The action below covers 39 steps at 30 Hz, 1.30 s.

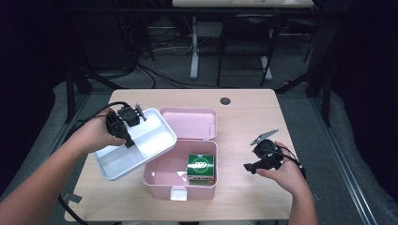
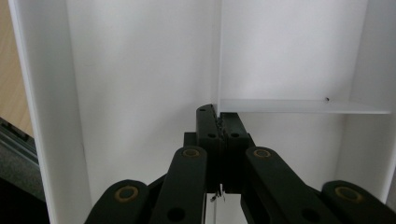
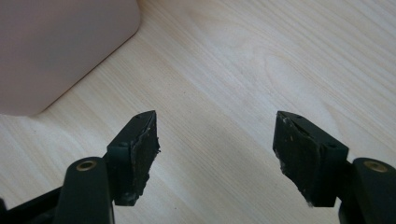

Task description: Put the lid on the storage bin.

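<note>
One white tray (image 1: 141, 145), one pink box (image 1: 180, 174) with one green carton (image 1: 202, 166) inside, two grippers – left gripper (image 1: 123, 123), right gripper (image 1: 253, 165) – on one table (image 1: 244, 117).

My left gripper (image 2: 219, 122) is clamped on the white tray's (image 2: 140, 70) inner divider wall; a cross partition (image 2: 303, 106) meets it right of my jaws, wooden table (image 2: 10, 70) at tray's left edge.

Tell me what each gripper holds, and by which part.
The left gripper clamps the white plastic compartment tray by its thin inner divider wall. The right gripper holds nothing; its jaws stand open over the light wooden table.
</note>
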### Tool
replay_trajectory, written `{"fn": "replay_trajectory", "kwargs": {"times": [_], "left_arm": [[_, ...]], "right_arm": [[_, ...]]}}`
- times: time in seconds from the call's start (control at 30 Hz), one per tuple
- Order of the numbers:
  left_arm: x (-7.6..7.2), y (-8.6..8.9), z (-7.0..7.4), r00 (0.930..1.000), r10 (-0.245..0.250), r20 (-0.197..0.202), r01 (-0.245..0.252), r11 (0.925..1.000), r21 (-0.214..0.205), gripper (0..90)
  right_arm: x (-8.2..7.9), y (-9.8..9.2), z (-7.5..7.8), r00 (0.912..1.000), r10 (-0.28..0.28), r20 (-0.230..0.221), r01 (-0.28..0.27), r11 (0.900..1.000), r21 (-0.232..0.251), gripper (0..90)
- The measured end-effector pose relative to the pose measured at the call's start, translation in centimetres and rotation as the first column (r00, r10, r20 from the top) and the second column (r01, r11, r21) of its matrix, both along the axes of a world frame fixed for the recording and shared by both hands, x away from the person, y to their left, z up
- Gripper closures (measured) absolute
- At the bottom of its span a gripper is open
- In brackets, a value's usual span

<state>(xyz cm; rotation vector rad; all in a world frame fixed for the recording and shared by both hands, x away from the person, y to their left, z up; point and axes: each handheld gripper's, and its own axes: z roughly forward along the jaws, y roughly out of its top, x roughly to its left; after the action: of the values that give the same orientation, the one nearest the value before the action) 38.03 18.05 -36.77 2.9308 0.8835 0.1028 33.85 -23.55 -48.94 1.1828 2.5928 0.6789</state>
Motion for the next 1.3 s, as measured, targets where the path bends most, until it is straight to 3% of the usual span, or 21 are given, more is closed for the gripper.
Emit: {"fn": "replay_trajectory", "kwargs": {"times": [0.23, 0.43, 0.53, 0.9, 1.17, 1.27, 1.3], "left_arm": [[-0.3, -2.0, -0.1, 0.9969, -0.076, -0.020, 0.077, 0.9970, 0.010, 89.3], [-0.6, -3.7, -0.3, 0.9878, -0.155, -0.009, 0.155, 0.9870, 0.041, 89.3], [-0.8, -4.7, -0.3, 0.9797, -0.201, 0.000, 0.200, 0.9788, 0.043, 89.3], [-1.3, -7.8, -0.5, 0.9569, -0.290, -0.013, 0.290, 0.9565, 0.030, 89.3], [-1.8, -9.3, -0.9, 0.9320, -0.362, -0.009, 0.363, 0.9312, 0.038, 89.3], [-2.1, -9.9, -1.2, 0.9172, -0.398, -0.016, 0.398, 0.9169, 0.022, 89.3], [-2.1, -9.9, -1.2, 0.9172, -0.398, -0.016, 0.398, 0.9169, 0.022, 89.3]], "right_arm": [[0.0, 0.0, 0.0, 1.0000, 0.001, -0.003, -0.001, 1.0000, 0.000, 30.6], [0.0, 0.0, 0.0, 1.0000, -0.003, 0.000, 0.003, 1.0000, -0.006, 30.5], [0.1, 0.0, 0.0, 1.0000, 0.000, -0.009, 0.000, 1.0000, -0.008, 30.5], [0.1, 0.0, -0.1, 1.0000, -0.003, 0.001, 0.003, 1.0000, -0.005, 30.5], [0.1, -0.2, 0.0, 1.0000, -0.003, 0.003, 0.004, 1.0000, -0.004, 30.5], [0.1, -0.2, 0.0, 1.0000, -0.003, 0.001, 0.003, 1.0000, 0.002, 30.5], [0.1, -0.2, 0.0, 1.0000, -0.003, 0.001, 0.003, 1.0000, 0.002, 30.5]]}}
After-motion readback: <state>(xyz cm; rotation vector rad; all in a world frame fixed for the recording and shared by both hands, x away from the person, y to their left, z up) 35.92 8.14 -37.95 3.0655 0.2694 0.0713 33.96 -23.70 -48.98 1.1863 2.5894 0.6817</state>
